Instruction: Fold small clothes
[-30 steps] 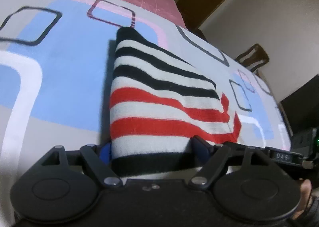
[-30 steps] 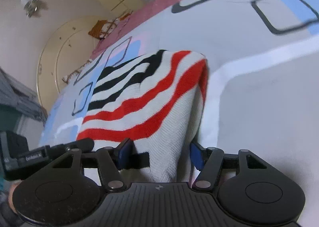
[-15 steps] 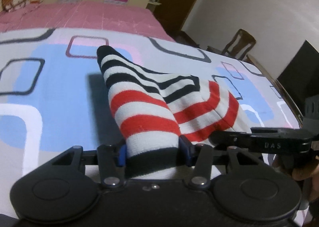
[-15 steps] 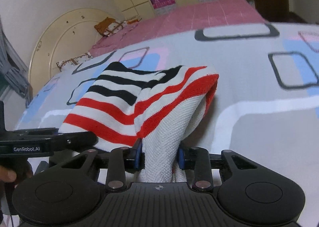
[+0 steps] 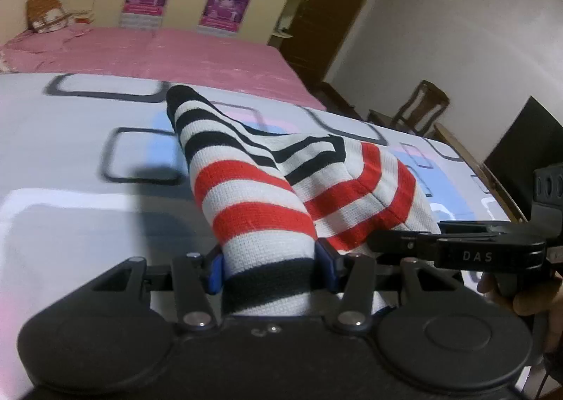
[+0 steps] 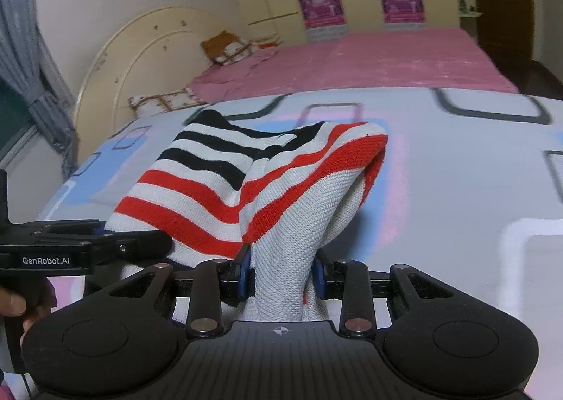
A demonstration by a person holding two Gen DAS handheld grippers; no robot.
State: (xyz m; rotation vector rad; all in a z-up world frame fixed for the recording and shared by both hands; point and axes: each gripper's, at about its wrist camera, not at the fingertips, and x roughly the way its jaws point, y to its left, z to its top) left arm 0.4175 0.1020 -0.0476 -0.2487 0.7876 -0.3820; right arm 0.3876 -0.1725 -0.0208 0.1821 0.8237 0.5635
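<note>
A small knitted garment with white, red and black stripes is lifted off the patterned bedsheet, its far end still trailing on the sheet. My left gripper is shut on its black-edged near corner. In the right wrist view the same striped garment bunches between the blue pads of my right gripper, which is shut on the other near corner. Each gripper shows in the other's view: the right gripper's body at the right, the left gripper's body at the left.
The grey sheet with blue, pink and black squares covers the near bed; a pink bedspread lies beyond. A cream headboard and curtain stand far left. A wooden chair, a dark screen and a doorway sit to the right.
Both grippers closed on the garment's near corners, then rose and pulled it up off the sheet. The cloth now hangs folded and draped between them, and more of the room shows.
</note>
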